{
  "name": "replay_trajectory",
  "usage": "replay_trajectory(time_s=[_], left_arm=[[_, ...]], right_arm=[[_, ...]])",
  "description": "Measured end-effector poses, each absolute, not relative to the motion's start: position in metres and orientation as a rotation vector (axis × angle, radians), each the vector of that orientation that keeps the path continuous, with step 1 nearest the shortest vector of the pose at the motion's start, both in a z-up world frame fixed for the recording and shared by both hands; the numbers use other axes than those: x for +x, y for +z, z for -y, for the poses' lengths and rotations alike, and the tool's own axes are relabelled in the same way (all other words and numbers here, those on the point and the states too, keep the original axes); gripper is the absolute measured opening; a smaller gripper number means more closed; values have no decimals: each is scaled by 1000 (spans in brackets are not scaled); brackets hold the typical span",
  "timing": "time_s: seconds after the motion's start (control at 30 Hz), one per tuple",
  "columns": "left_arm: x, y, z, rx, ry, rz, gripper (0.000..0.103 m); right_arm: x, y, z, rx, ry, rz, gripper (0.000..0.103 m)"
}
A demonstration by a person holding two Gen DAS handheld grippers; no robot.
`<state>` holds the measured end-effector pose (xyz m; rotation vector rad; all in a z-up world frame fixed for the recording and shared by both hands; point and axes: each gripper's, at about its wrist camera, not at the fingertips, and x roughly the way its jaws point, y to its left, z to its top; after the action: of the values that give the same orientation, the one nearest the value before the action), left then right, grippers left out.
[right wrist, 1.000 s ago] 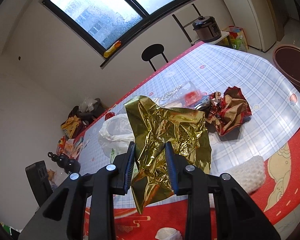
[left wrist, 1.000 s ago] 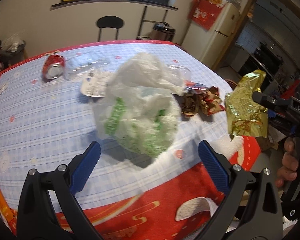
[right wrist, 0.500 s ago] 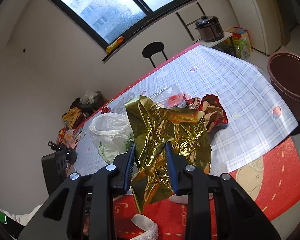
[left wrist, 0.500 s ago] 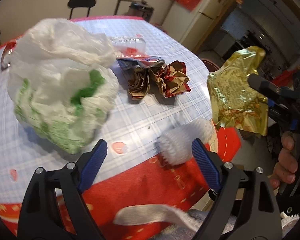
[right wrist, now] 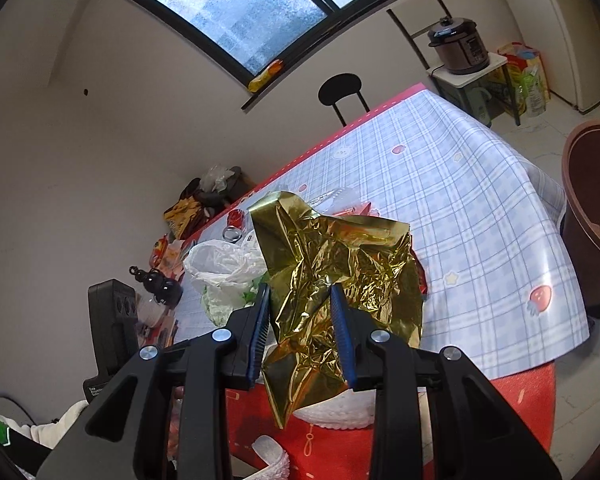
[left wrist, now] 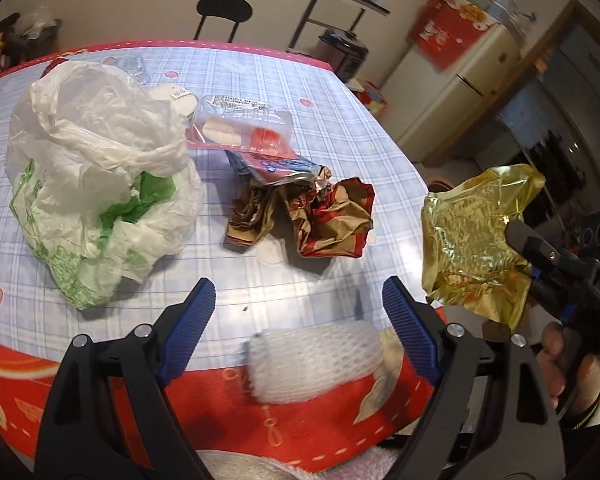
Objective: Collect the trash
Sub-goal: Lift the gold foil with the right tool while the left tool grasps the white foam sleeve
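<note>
Gold foil in hand, foam net next.
My right gripper (right wrist: 302,334) clamps the gold foil (right wrist: 340,276); my left gripper (left wrist: 298,308), jaws apart, must drop around the foam net (left wrist: 312,364).

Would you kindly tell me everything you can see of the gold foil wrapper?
The gold foil wrapper is a shiny, heavily crumpled sheet of metallic film with sharp creases and bright glints. The right gripper has its jaws shut on the sheet's lower middle and holds it up in the air, clear of the table, off the table's edge in the left wrist view. Its upper part stands up in peaks above the jaws; a pointed corner hangs below them. Only the jaws touch it.
</note>
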<state>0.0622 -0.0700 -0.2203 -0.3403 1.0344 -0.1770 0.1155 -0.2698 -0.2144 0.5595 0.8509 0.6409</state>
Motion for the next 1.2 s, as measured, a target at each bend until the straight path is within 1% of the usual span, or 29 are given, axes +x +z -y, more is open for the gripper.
replay_trajectory(time_s=[0.2,0.33,0.53,0.6,0.63,0.67,0.7,0.8,0.87,0.9,0.93,1.07,1.2], left_arm=[[44,-251,84,-414,-106,-1128,85],[29,-282,69,-560,-13,-1200,85],[20,-316,58,-739,20,-1249,84],[19,-325,60,-788,0,-1258,78],[18,-329,60,-809,-3,-1261,72],[18,-334,60,-830,-4,-1266,68],[17,-338,59,-851,-1,-1273,67],[13,-346,55,-910,10,-1271,59],[11,-344,55,-920,4,-1248,46],[10,-342,54,-918,-2,-1237,44],[10,-338,55,-916,-15,-1219,39],[10,-318,54,-896,-38,-1156,34],[14,-286,48,-814,-16,-1079,33]], right_arm=[[129,-220,270,524,736,-895,31],[136,-228,270,515,780,-931,31],[141,-230,260,479,827,-961,31],[140,-230,258,466,841,-968,31],[139,-230,257,459,843,-968,31],[139,-229,258,455,843,-968,31],[139,-227,259,454,839,-965,31],[140,-224,264,458,824,-952,31],[140,-222,268,461,817,-945,31],[139,-222,269,461,813,-942,31],[137,-221,271,462,811,-942,31],[134,-219,279,477,797,-928,31],[134,-212,291,508,770,-893,31]])
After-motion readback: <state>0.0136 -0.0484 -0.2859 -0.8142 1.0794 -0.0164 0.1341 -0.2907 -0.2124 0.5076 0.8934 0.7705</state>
